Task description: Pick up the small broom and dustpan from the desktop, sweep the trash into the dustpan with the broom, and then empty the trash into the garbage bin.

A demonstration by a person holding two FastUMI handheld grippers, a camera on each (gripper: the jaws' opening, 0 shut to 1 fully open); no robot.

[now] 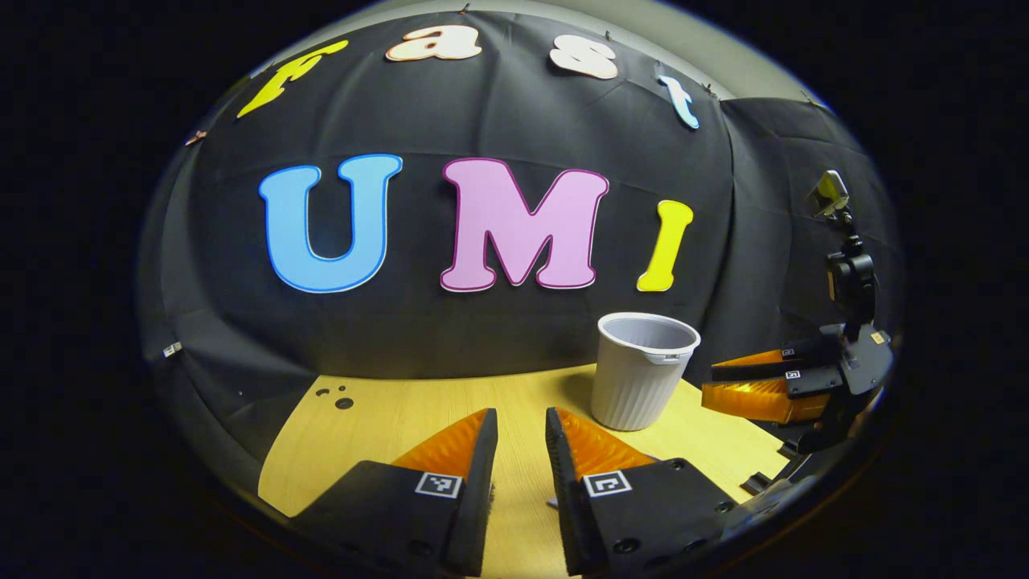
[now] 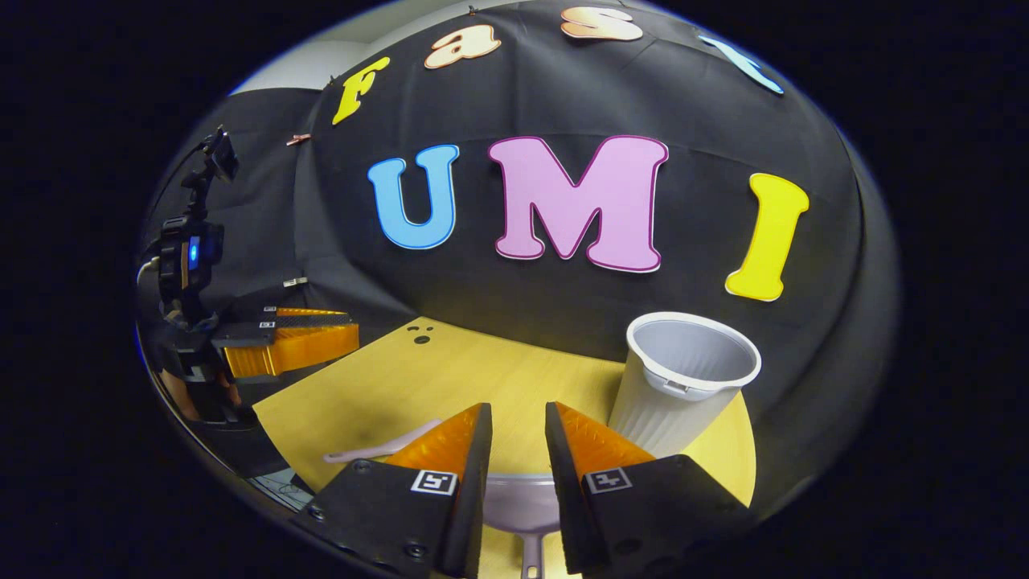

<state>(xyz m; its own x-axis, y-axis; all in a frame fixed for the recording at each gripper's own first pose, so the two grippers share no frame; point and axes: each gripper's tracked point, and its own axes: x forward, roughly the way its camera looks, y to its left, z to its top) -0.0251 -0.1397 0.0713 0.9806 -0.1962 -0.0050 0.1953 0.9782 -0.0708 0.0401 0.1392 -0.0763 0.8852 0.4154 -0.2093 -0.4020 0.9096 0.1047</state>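
Dustpan (image 2: 521, 503) sits low in my right gripper view, pale bowl flat on the tabletop (image 2: 450, 378), its thin handle running toward the camera between the fingers. Broom (image 2: 378, 446) is just left of it, I see a pale slim handle lying flat on the wood, partly hidden behind the left finger; brush end I cannot tell. No trash I can make out.

Garbage bin (image 2: 683, 378) stands upright on the tabletop, white, ribbed wall, open mouth, near the back right edge close to the cloth wall. In the left gripper view the bin (image 1: 643, 370) is ahead and right.

Right hand-held gripper (image 2: 518, 426) hovers above the dustpan, fingers apart, gripping nothing. Left hand-held gripper (image 1: 521, 434) hangs over bare wood, fingers apart, empty too.

Each view catches the other gripper far off at the table's side edge.
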